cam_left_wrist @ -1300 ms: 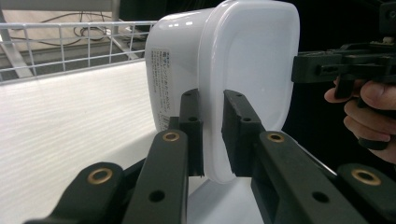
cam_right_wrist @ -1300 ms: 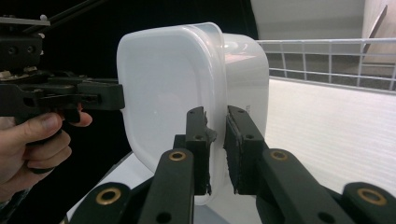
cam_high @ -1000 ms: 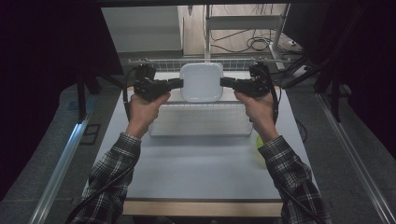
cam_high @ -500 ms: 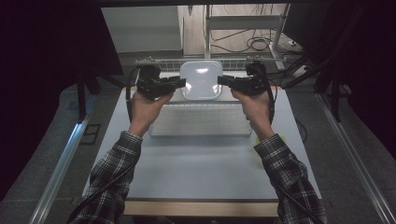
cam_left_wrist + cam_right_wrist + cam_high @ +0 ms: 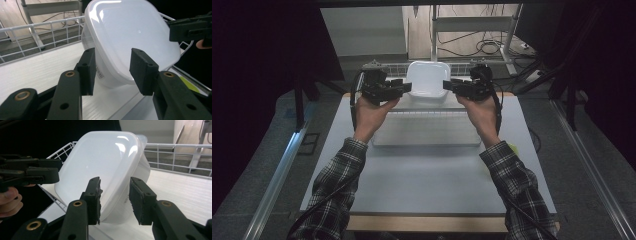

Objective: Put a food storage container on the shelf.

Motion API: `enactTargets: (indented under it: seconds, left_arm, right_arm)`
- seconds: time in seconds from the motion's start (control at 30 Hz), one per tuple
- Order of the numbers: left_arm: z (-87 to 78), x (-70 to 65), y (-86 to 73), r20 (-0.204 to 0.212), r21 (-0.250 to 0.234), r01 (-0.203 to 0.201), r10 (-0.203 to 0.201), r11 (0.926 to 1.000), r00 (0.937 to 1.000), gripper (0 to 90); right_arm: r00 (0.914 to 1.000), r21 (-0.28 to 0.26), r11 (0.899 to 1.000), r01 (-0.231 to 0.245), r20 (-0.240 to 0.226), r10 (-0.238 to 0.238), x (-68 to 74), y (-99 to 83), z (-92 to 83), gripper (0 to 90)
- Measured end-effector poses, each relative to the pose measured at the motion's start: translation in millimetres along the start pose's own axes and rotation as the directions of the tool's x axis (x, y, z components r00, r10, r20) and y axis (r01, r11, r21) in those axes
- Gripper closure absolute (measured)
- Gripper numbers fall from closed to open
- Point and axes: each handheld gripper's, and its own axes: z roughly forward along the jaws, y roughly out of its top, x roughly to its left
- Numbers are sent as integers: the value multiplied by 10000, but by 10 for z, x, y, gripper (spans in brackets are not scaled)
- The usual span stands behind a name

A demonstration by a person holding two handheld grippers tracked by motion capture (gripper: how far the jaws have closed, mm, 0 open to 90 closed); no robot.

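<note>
The container (image 5: 427,79) is a white, half-clear plastic box with rounded corners and a smooth lid. It sits on a white shelf (image 5: 40,72) with a fine wood grain, inside a white wire rack (image 5: 457,67) at the far edge of the desk (image 5: 422,175). The left gripper (image 5: 404,88) and the right gripper (image 5: 448,85) stand at its two sides. Their jaws have just been opening, and the pads do not press on the rim between them. The left gripper view shows a small barcode label (image 5: 100,74) on the wall.
</note>
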Motion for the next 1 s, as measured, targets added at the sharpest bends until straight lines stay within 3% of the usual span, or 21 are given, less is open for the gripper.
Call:
enactTargets:
  seconds: [0.2, 0.43, 0.6, 0.8, 1.0]
  left_arm:
    - [20, -11, 27, -94, 4, -155, 155, 9999, 9998, 549]
    - [60, 26, 62, -339, -132, 123, -127, 9998, 9993, 517]
    - [75, 32, 79, -447, -90, 72, -76, 9999, 9990, 489]
    - [-16, 16, 80, -162, -243, -15, 11, 9997, 9999, 444]
    - [-106, -58, -21, 296, -99, -645, 647, 9979, 9975, 338]
  right_arm:
    - [9995, -83, 9999, 136, 281, -134, -19, 16, 45, 596]
    - [9975, -174, 9995, 261, 660, -249, -18, 54, 113, 574]
    - [9974, -234, 9995, 219, 696, -202, -51, 64, 142, 559]
    - [9979, -278, 9990, 343, 564, -327, -47, 77, 87, 529]
    - [9977, -152, 9977, 663, 142, -661, -21, 28, -40, 443]
